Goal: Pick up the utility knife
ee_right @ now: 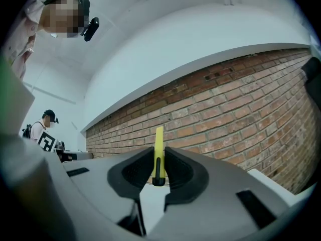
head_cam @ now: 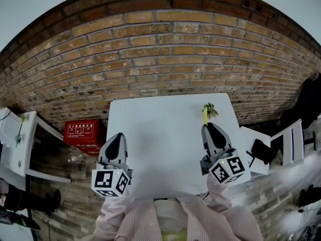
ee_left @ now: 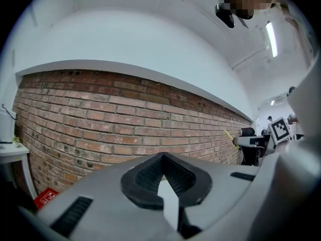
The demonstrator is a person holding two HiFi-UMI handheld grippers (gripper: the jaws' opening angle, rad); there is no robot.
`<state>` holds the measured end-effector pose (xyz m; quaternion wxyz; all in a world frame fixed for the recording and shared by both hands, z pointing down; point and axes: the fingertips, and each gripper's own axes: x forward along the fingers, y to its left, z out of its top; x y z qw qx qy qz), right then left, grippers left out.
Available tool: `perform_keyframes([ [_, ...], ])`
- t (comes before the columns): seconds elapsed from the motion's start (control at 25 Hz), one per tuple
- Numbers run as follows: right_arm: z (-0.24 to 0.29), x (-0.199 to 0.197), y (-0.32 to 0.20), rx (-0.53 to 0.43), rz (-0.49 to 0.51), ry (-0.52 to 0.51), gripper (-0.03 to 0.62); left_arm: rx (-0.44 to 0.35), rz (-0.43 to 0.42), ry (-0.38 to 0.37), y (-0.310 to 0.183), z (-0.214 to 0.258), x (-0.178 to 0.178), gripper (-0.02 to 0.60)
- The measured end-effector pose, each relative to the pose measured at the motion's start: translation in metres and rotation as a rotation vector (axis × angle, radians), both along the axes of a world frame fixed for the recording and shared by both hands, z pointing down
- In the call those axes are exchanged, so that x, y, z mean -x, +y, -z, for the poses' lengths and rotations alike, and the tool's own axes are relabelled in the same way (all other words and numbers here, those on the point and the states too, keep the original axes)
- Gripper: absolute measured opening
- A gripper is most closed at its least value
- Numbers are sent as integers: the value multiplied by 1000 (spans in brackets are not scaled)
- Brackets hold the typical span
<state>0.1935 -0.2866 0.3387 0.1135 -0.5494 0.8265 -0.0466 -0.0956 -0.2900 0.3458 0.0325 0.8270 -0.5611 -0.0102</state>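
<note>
Utility knife (ee_right: 159, 147), slim yellow plastic body with a black slider: it sits between the jaws of the right tool (ee_right: 159, 160), whose dark ribbed pads are closed narrowly on its two flat sides. Its long axis runs along the line of the jaws. The rear end with the slider lies low in the pad gap and the rest sticks out past the jaw tips toward the red brick wall (head_cam: 165, 59). From the head view the knife hangs over the far right part of the white rectangular tabletop (head_cam: 160, 149), and appears to be clear of the surface, not resting on it. The task's thing therefore lies straight ahead of the right tool and in line with it, so a coming move would carry the knife lengthwise, free end leading. The left tool (ee_left: 163, 157) is well apart at the tabletop's left near edge. Its jaw tips meet with nothing between them, and only wall and a sliver of tabletop show past them. The right hand is the nearer one by far, and the left has no part in the hold. A small green leafy sprig (head_cam: 210, 108) shows just beside the knife's far end. I cannot tell whether it stands on the tabletop or behind it.
</note>
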Motion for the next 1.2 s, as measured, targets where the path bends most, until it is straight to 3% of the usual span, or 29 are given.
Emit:
perform_keyframes([
  [1.2,-7,-1,-1,-12,8,82,66,28,10,-51,1,-13,2,-8],
])
